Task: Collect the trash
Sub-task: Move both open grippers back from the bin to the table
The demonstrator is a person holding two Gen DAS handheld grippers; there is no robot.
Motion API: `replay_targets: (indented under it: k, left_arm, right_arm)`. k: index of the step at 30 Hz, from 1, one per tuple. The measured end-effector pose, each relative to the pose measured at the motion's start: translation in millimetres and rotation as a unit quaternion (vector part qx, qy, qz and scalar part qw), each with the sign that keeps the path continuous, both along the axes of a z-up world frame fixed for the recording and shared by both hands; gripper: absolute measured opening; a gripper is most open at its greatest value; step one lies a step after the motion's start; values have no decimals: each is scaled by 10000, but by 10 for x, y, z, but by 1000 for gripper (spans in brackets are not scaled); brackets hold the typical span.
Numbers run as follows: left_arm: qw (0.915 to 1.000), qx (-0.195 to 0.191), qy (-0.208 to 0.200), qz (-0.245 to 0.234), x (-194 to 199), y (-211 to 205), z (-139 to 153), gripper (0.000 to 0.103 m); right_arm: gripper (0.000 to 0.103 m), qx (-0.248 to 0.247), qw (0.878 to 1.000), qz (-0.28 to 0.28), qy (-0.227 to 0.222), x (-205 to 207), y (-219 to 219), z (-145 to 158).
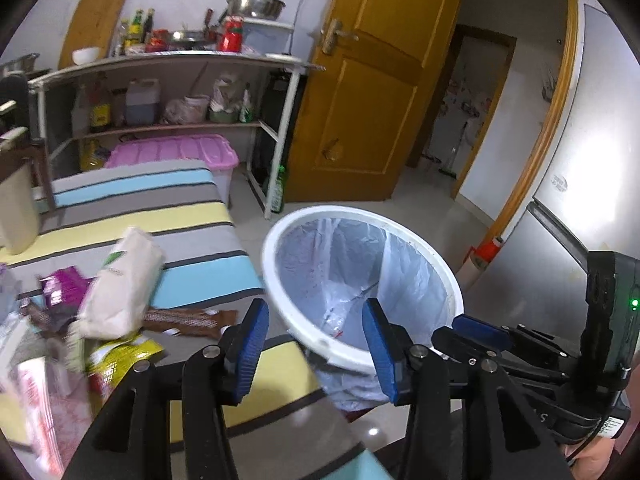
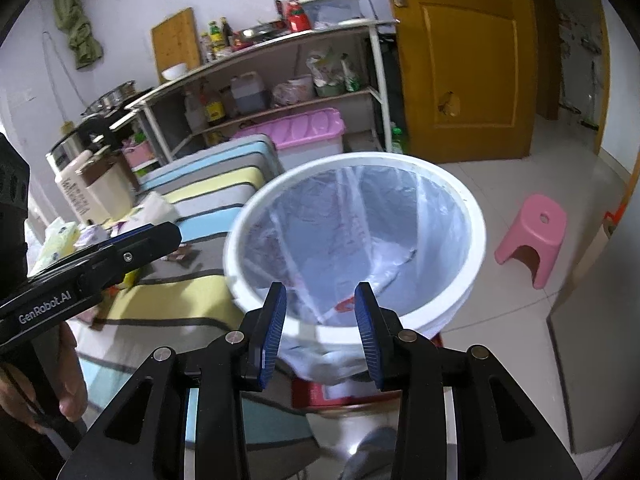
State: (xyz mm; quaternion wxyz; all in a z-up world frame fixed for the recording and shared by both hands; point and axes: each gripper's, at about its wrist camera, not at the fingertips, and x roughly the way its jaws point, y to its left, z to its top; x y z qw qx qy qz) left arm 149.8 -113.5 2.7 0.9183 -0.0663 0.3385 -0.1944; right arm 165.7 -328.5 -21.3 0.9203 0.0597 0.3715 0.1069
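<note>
A white trash bin [image 1: 400, 356] lined with a clear plastic bag stands beside the striped table [image 1: 192, 224]; it also shows in the right wrist view [image 2: 478, 240]. My left gripper [image 1: 316, 340] is open and empty, over the bin's near rim and the table edge. My right gripper [image 2: 320, 332] is open and empty, just above the bin's near rim. Trash lies on the table at the left: a white paper packet [image 1: 120, 284], a brown wrapper [image 1: 188, 320], a yellow-green wrapper [image 1: 120, 356] and a purple wrapper [image 1: 64, 284].
A metal shelf rack [image 1: 168, 92] with bottles and bowls stands behind the table. A pink-lidded box [image 1: 180, 152] sits on the floor. A pink stool [image 2: 534, 236] stands right of the bin. A wooden door [image 1: 372, 80] is open. A cream bottle [image 2: 88, 192] stands on the table.
</note>
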Motion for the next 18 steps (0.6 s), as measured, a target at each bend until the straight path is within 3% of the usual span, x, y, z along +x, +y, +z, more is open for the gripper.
replay_targets:
  k: [9, 18]
  left_arm:
    - [9981, 145, -213, 551, -459, 433, 144, 49]
    - [9933, 387, -352, 1028, -878, 793, 186, 48]
  right_arm:
    - [37, -66, 9979, 569, -296, -339, 451, 141]
    - [37, 43, 9936, 1098, -266, -542, 819, 152]
